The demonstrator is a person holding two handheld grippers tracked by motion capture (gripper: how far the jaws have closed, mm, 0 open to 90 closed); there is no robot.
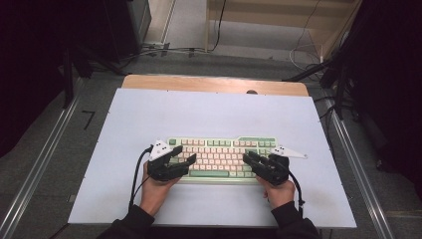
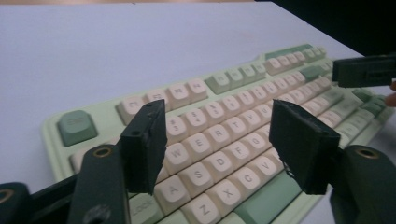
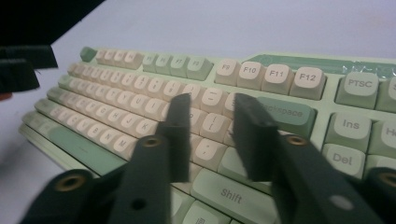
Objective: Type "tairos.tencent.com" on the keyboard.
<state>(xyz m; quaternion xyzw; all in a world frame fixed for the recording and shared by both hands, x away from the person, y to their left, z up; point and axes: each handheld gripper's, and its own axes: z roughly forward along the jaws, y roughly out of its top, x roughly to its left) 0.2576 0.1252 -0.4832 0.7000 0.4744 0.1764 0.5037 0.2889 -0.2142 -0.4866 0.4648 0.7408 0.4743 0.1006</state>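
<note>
A green keyboard (image 1: 221, 149) with cream and green keys lies flat on the white tabletop (image 1: 209, 109), near its front. My left gripper (image 1: 185, 154) hovers over the keyboard's left end, jaws open wide above the letter keys (image 2: 217, 140), with nothing between them. My right gripper (image 1: 250, 157) hovers over the right part of the key block; its jaws stand a narrower gap apart above the keys near Shift (image 3: 212, 123), gripping nothing. The left gripper view shows the keyboard (image 2: 233, 116) with the right gripper's jaws (image 2: 366, 70) farther off. In the right gripper view the keyboard (image 3: 140, 93) runs leftward toward the left gripper's jaws (image 3: 23, 67).
A wooden strip (image 1: 214, 83) borders the table's far edge. Metal rails (image 1: 45, 159) run along the floor on both sides. Cables (image 1: 308, 50) lie on the floor beyond the table. Dark stands (image 1: 343, 84) rise at the back right.
</note>
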